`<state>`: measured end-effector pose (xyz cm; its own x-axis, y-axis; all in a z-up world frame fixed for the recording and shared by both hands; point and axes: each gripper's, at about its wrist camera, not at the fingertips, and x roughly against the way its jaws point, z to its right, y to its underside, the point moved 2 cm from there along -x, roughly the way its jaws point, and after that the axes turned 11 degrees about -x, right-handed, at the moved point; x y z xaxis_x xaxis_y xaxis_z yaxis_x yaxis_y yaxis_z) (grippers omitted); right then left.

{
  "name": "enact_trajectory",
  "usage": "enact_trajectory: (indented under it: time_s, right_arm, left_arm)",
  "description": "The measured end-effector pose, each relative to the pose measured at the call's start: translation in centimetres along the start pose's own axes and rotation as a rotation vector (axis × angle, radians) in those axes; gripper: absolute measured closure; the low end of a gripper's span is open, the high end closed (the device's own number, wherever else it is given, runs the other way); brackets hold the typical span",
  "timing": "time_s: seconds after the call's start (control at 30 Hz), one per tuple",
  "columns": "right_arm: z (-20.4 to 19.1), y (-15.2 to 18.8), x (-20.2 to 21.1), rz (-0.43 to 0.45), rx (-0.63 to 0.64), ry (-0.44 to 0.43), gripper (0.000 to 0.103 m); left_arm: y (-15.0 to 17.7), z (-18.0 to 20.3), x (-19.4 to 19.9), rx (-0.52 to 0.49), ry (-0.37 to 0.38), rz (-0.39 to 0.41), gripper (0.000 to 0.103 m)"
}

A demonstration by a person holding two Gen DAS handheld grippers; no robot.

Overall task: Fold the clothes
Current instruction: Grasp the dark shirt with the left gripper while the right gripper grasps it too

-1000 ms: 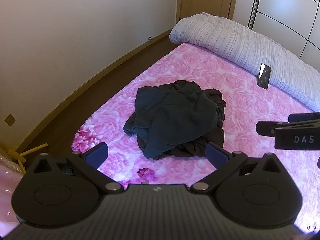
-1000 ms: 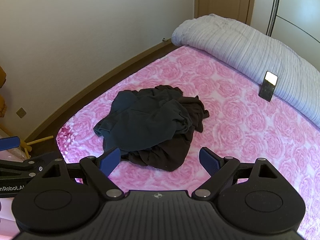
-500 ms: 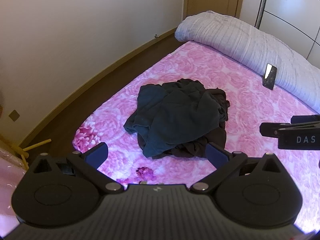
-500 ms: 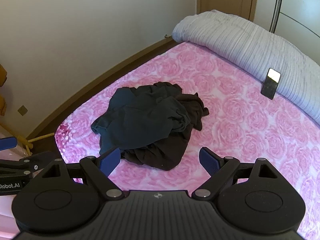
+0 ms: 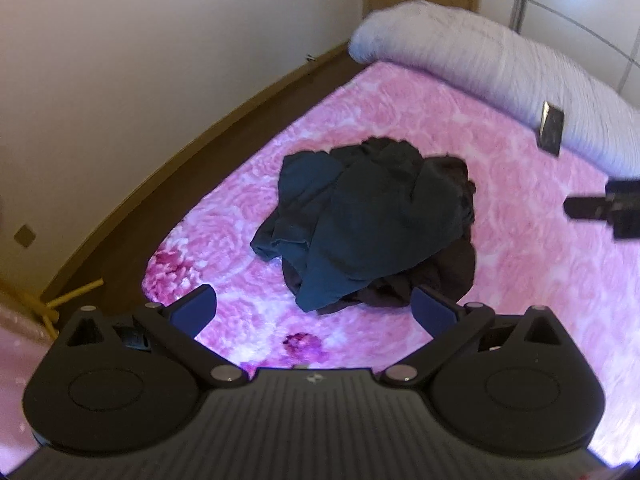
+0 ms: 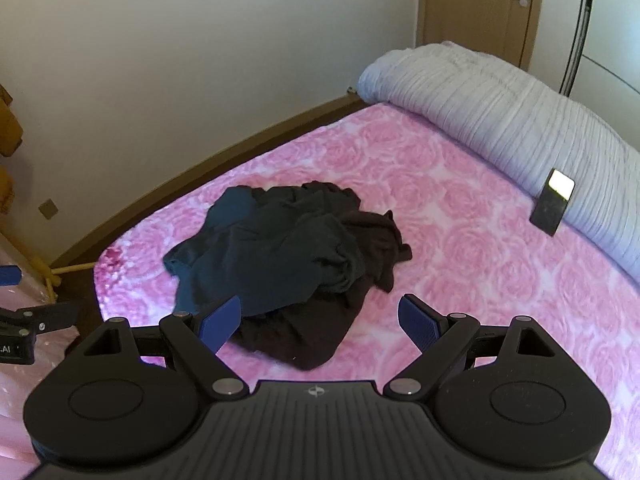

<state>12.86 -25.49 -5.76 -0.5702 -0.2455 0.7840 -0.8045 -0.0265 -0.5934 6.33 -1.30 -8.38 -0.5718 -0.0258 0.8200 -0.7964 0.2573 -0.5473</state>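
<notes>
A crumpled pile of dark clothes (image 5: 372,220) lies on the pink rose-patterned bed (image 5: 540,280); a teal-black garment sits on top of a brown-black one. It also shows in the right wrist view (image 6: 288,264). My left gripper (image 5: 314,312) is open and empty, held above the bed just short of the pile's near edge. My right gripper (image 6: 320,324) is open and empty, above the pile's near right edge. The right gripper's side shows at the right of the left wrist view (image 5: 604,212).
A rolled grey-white duvet (image 6: 520,128) lies along the far side of the bed. A dark phone (image 6: 554,202) leans against it. The bed's left edge drops to a brown floor (image 6: 160,200) by the wall. A wooden door (image 6: 480,8) is at the back.
Both grippers have drifted slightly, so the pile sits a little farther up in both views. The left view is now motion-blurred. The clothes have not moved.
</notes>
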Motion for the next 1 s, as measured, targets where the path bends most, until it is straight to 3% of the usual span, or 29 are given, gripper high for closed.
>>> enact_trajectory:
  time_s: [0.13, 0.27, 0.47, 0.67, 0.73, 0.77, 0.8, 0.87, 0.9, 0.93, 0.97, 1.0]
  right_arm:
    - [0.4, -0.3, -2.6, -0.021, -0.014, 0.000, 0.023]
    - [0.1, -0.9, -5.6, -0.039, -0.010, 0.040, 0.027]
    - [-1.6, -1.4, -13.2, -0.101, 0.087, 0.090, 0.027]
    - [-1.5, -1.7, -21.0, -0.172, -0.002, 0.096, 0.027]
    - [-1.4, -1.8, -22.9, -0.194, -0.051, 0.088, 0.034]
    - [-1.4, -1.9, -23.6, -0.206, -0.079, 0.082, 0.039]
    - [-1.4, -2.0, -24.2, -0.216, -0.102, 0.079, 0.051]
    - [-1.9, -2.6, -24.4, -0.220, -0.117, 0.097, 0.067]
    - [-2.2, -2.9, -23.9, -0.215, -0.113, 0.099, 0.086]
    - [-2.5, -3.3, -23.5, -0.210, -0.109, 0.101, 0.095]
    - [-2.8, -3.7, -23.0, -0.203, -0.105, 0.103, 0.096]
    - [-3.0, -4.1, -22.3, -0.188, -0.106, 0.100, 0.097]
  left_arm:
    - [-0.3, -1.2, -4.8, -0.107, 0.043, -0.001, 0.001]
    - [-0.8, -1.4, -10.4, -0.284, 0.117, 0.019, 0.001]
    - [-0.5, 0.2, -18.4, -0.516, 0.316, 0.059, 0.004]
    - [0.5, 1.5, -24.2, -0.628, 0.434, 0.012, 0.017]
    - [0.4, 1.2, -24.9, -0.620, 0.467, 0.003, 0.020]
    - [0.2, 0.8, -24.9, -0.605, 0.479, 0.001, 0.026]
    - [0.0, 0.5, -24.8, -0.589, 0.489, -0.002, 0.030]
    - [-0.6, -0.3, -24.4, -0.558, 0.505, -0.006, 0.058]
    - [-1.0, -0.6, -24.0, -0.547, 0.511, -0.004, 0.067]
    - [-1.3, -0.9, -23.4, -0.544, 0.513, 0.004, 0.080]
    - [-1.7, -1.1, -22.7, -0.542, 0.514, 0.016, 0.090]
    - [-2.1, -1.3, -21.9, -0.543, 0.515, 0.036, 0.092]
